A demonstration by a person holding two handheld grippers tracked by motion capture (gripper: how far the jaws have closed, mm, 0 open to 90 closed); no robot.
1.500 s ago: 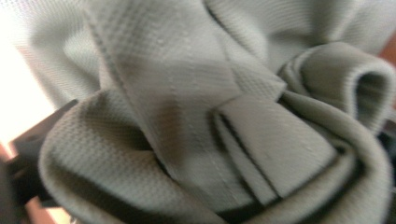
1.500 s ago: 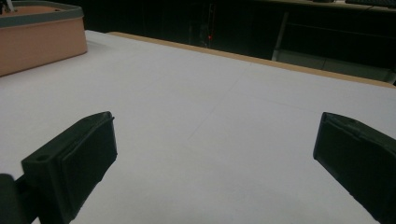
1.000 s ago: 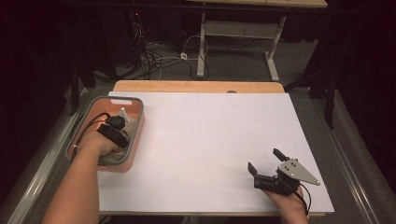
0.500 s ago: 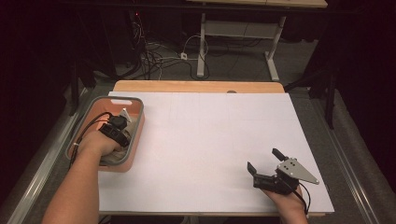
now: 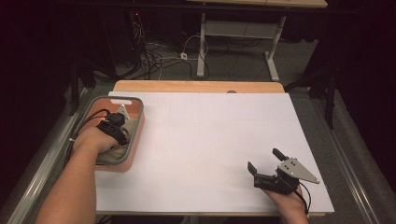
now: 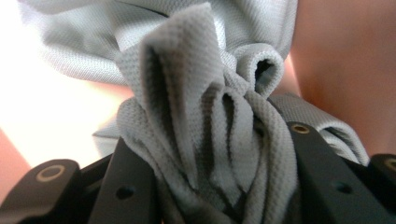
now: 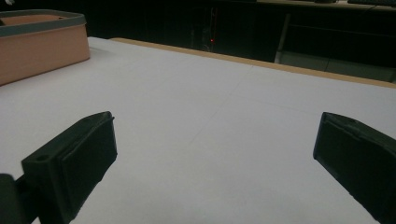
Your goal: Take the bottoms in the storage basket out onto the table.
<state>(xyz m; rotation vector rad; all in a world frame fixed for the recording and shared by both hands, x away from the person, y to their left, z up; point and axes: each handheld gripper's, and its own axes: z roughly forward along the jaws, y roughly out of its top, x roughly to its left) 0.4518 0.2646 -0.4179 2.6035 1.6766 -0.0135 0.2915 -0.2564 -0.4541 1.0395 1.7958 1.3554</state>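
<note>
Grey mesh cloth (image 6: pixel 205 135), bunched between the jaws of left gripper (image 5: pixel 113 125) inside orange bin (image 5: pixel 136 126), jaws just closed onto the folds; lift straight up, grip firm, clear of rim; right gripper (image 5: pixel 265 167) wide open, empty, well apart.

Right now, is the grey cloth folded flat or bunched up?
Bunched up: the grey cloth stands in gathered pleats between the left hand-held gripper jaws.
</note>
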